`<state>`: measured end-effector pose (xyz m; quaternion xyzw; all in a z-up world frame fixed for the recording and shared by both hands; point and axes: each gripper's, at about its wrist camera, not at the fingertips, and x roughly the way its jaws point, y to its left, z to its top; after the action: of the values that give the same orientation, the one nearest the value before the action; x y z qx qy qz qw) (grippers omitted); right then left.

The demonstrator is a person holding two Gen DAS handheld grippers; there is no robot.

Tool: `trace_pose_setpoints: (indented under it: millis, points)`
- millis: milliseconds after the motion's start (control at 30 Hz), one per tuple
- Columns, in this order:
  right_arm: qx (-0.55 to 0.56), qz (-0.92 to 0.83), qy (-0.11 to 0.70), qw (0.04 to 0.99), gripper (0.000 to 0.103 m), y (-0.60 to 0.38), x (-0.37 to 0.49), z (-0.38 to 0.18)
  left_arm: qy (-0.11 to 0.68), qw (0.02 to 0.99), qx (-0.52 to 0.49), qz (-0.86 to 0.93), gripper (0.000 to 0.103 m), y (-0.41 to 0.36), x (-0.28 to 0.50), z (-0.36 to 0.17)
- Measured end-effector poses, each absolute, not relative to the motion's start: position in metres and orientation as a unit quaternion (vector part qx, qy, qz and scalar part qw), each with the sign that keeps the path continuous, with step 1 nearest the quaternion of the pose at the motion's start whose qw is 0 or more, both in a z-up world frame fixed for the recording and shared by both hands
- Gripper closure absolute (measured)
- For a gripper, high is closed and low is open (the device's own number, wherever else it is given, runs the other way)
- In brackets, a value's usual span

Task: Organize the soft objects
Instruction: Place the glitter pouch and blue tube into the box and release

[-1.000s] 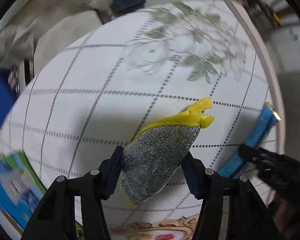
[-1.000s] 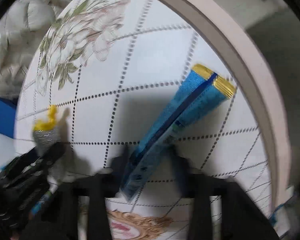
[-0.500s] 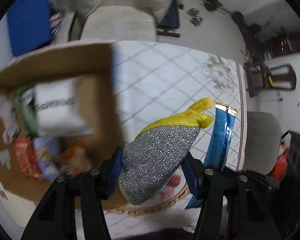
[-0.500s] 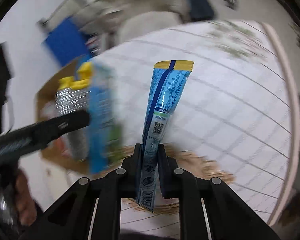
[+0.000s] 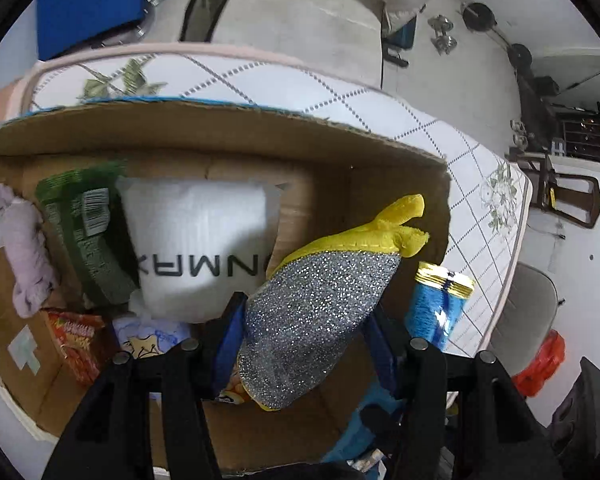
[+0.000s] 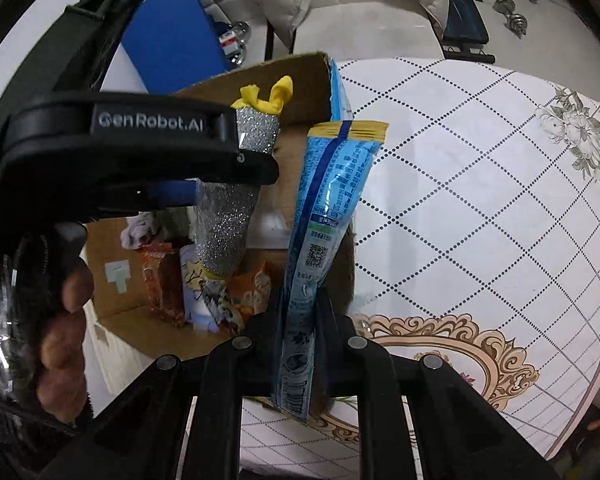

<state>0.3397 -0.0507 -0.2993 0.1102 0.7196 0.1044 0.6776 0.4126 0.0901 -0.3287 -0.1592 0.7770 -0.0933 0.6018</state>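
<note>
My left gripper (image 5: pixel 304 340) is shut on a silver glitter scrubbing pad with a yellow loop (image 5: pixel 320 312) and holds it above the open cardboard box (image 5: pixel 220 136). The pad (image 6: pixel 228 224) and the left gripper (image 6: pixel 236 176) also show in the right wrist view. My right gripper (image 6: pixel 300 316) is shut on a blue snack pouch with a gold top edge (image 6: pixel 328 208), held upright at the box's right wall. The pouch's top (image 5: pixel 440 300) shows in the left wrist view.
The box holds a white packet with black letters (image 5: pixel 200 240), a green pack (image 5: pixel 84 236), a lilac cloth (image 5: pixel 24 248) and orange snack bags (image 5: pixel 80 340). It stands on a round table with a white quilted cover (image 6: pixel 480 200). Chairs (image 5: pixel 300 20) stand behind.
Both grippers have swung left from over the table to over the box, each still holding its item. The pad now hangs above the box's inside.
</note>
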Motion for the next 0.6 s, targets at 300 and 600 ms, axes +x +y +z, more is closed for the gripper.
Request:
trace_pose_setpoints:
  millis: [300, 600]
  points:
    - [0.079, 0.090, 0.736, 0.666, 0.044, -0.032, 0.350, -0.309, 0.790, 0.582, -0.155, -0.113, 0.022, 0.093, 0.412, -0.335]
    - [0.061, 0.073, 0.729, 0.677, 0.034, -0.033, 0.341, -0.292, 0.765, 0.625, -0.122, -0.097, 0.020, 0.112, 0.394, -0.308]
